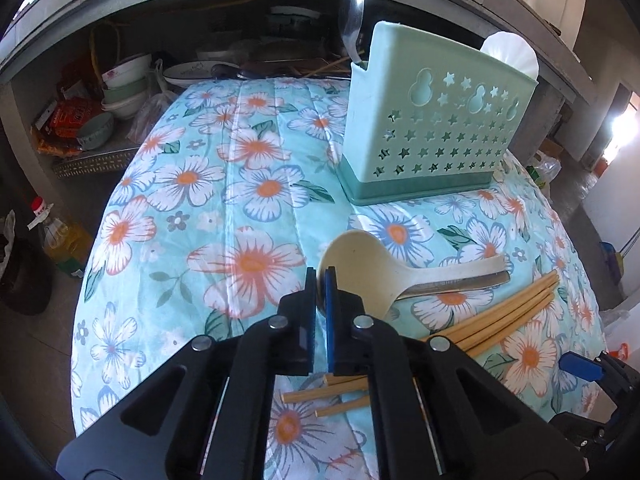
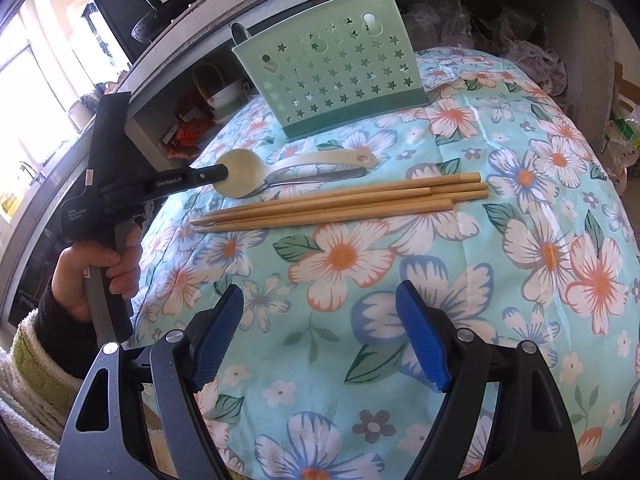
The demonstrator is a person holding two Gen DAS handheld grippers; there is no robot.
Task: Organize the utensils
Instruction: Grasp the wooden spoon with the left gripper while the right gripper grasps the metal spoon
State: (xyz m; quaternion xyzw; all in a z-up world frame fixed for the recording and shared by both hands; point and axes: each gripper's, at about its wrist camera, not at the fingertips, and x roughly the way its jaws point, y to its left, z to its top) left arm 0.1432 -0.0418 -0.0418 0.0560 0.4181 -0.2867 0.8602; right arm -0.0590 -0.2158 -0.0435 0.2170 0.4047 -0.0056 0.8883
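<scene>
A cream plastic spoon (image 1: 368, 264) lies on the flowered tablecloth (image 1: 224, 200), partly over a metal spoon (image 1: 460, 282). My left gripper (image 1: 320, 280) is shut on the rim of the cream spoon's bowl; the right wrist view shows it (image 2: 222, 174) pinching that spoon (image 2: 244, 176) from the left. Several wooden chopsticks (image 2: 340, 202) lie just in front of the two spoons. A mint-green holder (image 2: 332, 72) with star holes stands behind them. My right gripper (image 2: 320, 336) is open above bare cloth, nearer than the chopsticks.
The holder (image 1: 432, 120) has a metal spoon (image 1: 354, 8) and a white utensil (image 1: 510, 54) standing in it. Bowls (image 1: 124, 80) sit on a shelf beyond the table. An oil bottle (image 1: 60, 236) stands on the floor at left. A person's hand (image 2: 92, 276) holds the left gripper.
</scene>
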